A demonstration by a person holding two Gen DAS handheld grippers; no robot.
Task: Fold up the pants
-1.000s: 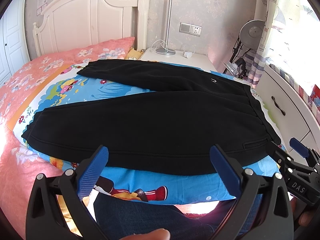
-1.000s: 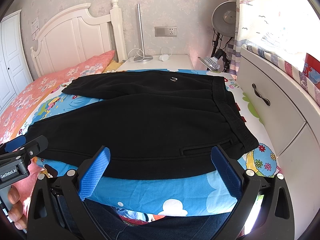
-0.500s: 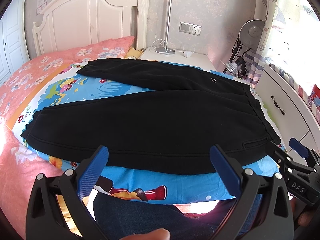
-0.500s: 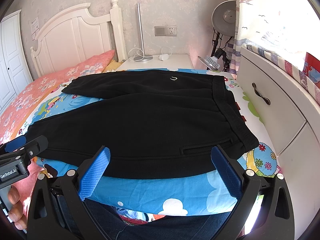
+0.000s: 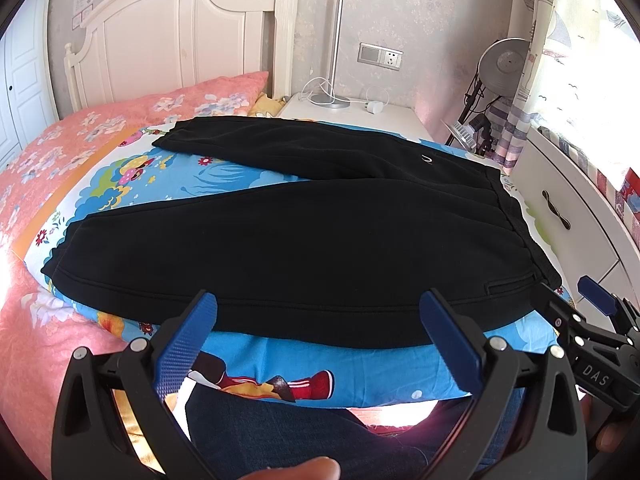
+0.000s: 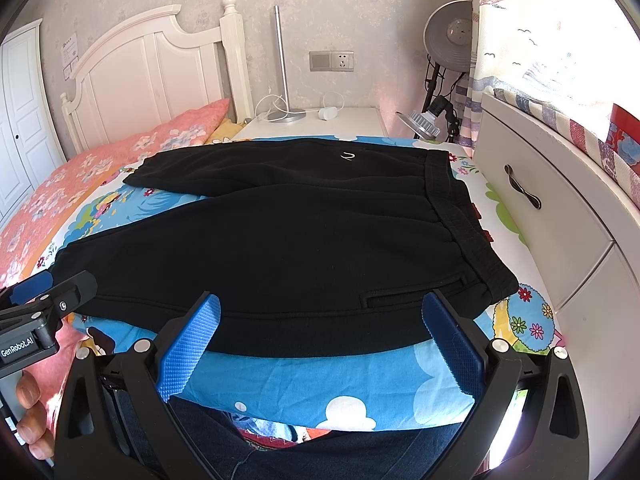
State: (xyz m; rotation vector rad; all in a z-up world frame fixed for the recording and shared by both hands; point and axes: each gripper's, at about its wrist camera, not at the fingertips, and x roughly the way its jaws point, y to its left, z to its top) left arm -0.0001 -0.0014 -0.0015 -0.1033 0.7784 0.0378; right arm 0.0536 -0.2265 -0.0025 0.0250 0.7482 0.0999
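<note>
Black pants (image 5: 304, 240) lie spread flat on the bed, waistband to the right, both legs running left and apart. They also show in the right wrist view (image 6: 280, 240). My left gripper (image 5: 318, 320) is open and empty, just short of the near leg's front hem edge. My right gripper (image 6: 320, 320) is open and empty, near the front edge of the pants by the hip pocket (image 6: 416, 292). Each gripper shows at the edge of the other's view.
A blue cartoon sheet (image 5: 280, 372) covers the bed, with a pink floral quilt (image 5: 36, 168) to the left. A white headboard (image 5: 180, 40), a nightstand with a lamp (image 5: 332, 96) and a white drawer unit (image 6: 540, 216) at the right border the bed.
</note>
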